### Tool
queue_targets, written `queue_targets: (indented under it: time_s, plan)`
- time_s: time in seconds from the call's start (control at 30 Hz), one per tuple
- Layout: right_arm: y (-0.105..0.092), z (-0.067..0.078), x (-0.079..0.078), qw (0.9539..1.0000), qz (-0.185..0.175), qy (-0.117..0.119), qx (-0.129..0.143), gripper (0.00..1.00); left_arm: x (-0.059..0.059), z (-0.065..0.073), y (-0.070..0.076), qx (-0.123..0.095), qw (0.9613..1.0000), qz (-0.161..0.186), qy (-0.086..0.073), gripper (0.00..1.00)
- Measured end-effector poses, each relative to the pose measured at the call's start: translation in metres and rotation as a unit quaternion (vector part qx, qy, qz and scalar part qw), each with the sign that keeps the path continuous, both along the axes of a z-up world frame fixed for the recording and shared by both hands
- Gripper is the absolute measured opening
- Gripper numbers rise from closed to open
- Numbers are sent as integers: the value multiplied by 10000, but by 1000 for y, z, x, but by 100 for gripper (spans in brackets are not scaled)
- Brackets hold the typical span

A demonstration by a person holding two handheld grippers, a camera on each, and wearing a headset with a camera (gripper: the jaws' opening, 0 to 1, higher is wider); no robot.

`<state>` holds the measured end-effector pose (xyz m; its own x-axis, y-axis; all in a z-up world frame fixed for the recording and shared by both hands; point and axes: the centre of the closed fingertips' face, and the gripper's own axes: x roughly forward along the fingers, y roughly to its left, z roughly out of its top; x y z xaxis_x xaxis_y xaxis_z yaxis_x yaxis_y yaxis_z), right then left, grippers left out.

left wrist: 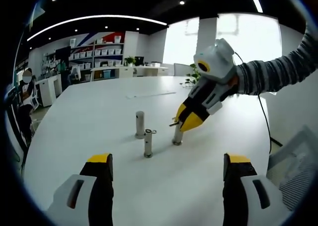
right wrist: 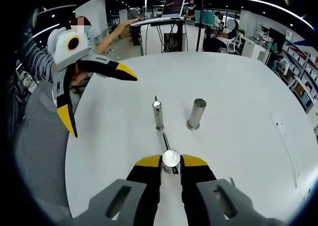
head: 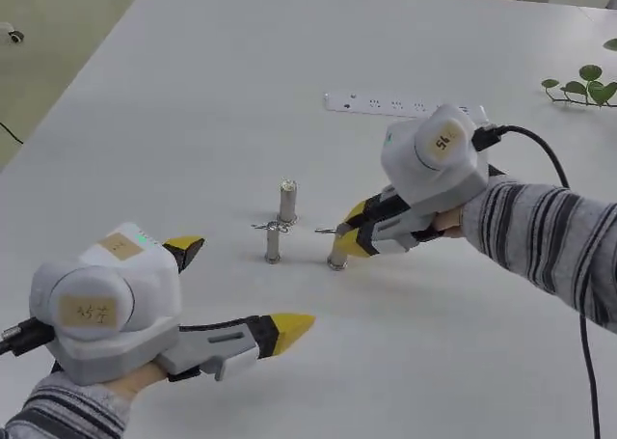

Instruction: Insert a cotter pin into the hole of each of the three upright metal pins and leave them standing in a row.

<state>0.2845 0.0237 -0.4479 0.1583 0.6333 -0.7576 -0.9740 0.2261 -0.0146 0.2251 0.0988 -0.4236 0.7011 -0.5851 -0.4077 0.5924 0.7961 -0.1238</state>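
On the surface (head: 193, 92), the left gripper (head: 248, 283) is held wide open and empty at 7 o'clock; the right gripper (head: 352, 229) is clamped on a metal pin (right wrist: 171, 159) at centre, a cotter pin (right wrist: 164, 140) seen through it.

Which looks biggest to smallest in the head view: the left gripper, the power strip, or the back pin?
Largest: left gripper, but it is nearest the camera, which helps it look big.
Middle: power strip, far back on the table.
Smallest: back pin.
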Motion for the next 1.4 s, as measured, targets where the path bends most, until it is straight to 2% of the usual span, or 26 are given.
queue_targets:
  time_s: [0.13,0.23,0.43,0.57,0.63,0.93,1.3,1.4]
  plan:
    - [0,9,6,9999,-84,-45,144,17,0,2,0,-22,10000,6,4,92]
    - [10,22,13,9981,-259,44,556,18,-1,3,0,-46,10000,0,17,93]
    - [25,33,36,9929,-734,57,930,21,-2,5,3,-52,10000,38,0,95]
    - [35,28,47,9922,-791,22,968,22,-2,6,5,-34,10000,54,-21,97]
    - [41,24,57,9909,-857,38,1038,23,-2,6,6,-15,10000,57,-18,98]
    - [58,10,71,9889,-999,57,1097,21,-2,7,6,19,10000,63,-16,99]
    - [65,0,76,9880,-1019,153,1153,14,-3,6,3,-57,10000,60,0,99]
    - [67,1,71,9880,-1016,140,1151,12,-3,6,4,-67,10000,70,-7,99]
